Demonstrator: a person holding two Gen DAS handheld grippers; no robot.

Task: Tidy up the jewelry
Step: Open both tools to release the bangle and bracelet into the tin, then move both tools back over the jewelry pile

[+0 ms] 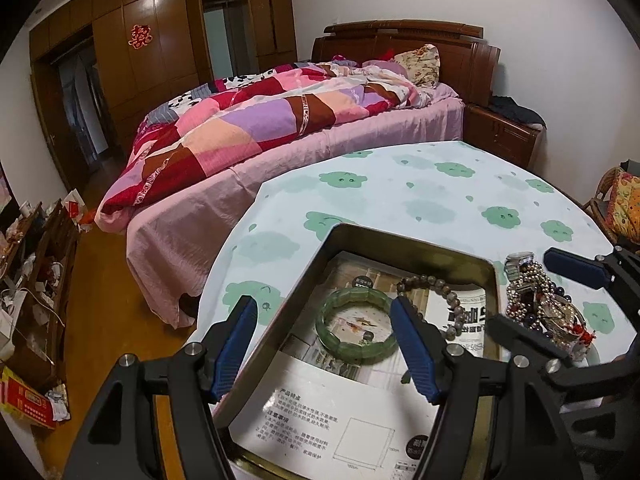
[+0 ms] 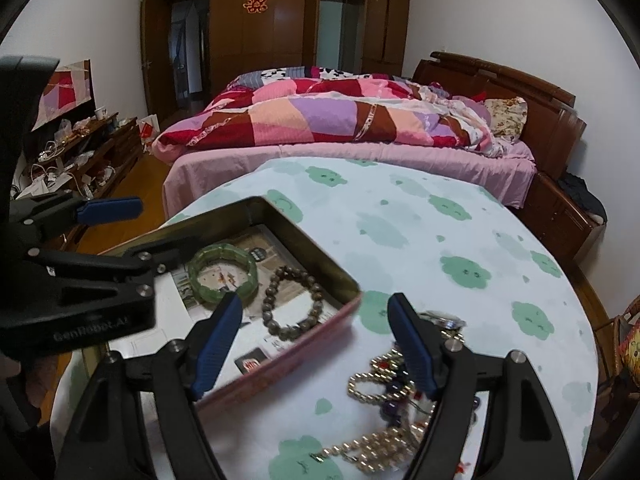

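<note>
A metal tin box (image 1: 404, 246) (image 2: 308, 344) lined with printed paper sits on the round table. Inside lie a green jade bracelet (image 1: 356, 330) (image 2: 223, 266) and a brown bead bracelet (image 1: 440, 300) (image 2: 294, 304). A tangled pile of jewelry (image 1: 540, 304) (image 2: 384, 412), with gold bead chains and a watch, lies on the cloth right of the tin. My left gripper (image 1: 324, 344) is open and empty over the tin's left part. My right gripper (image 2: 314, 344) is open and empty, straddling the tin's right wall, its right finger by the pile.
The table has a white cloth with green cloud prints (image 2: 440, 220). A bed with a patchwork quilt (image 1: 260, 120) stands beyond it, wooden wardrobes (image 2: 260, 32) behind. A cluttered low cabinet (image 2: 80, 148) is at left; a nightstand (image 1: 504, 132) and a wicker chair (image 1: 616, 208) at right.
</note>
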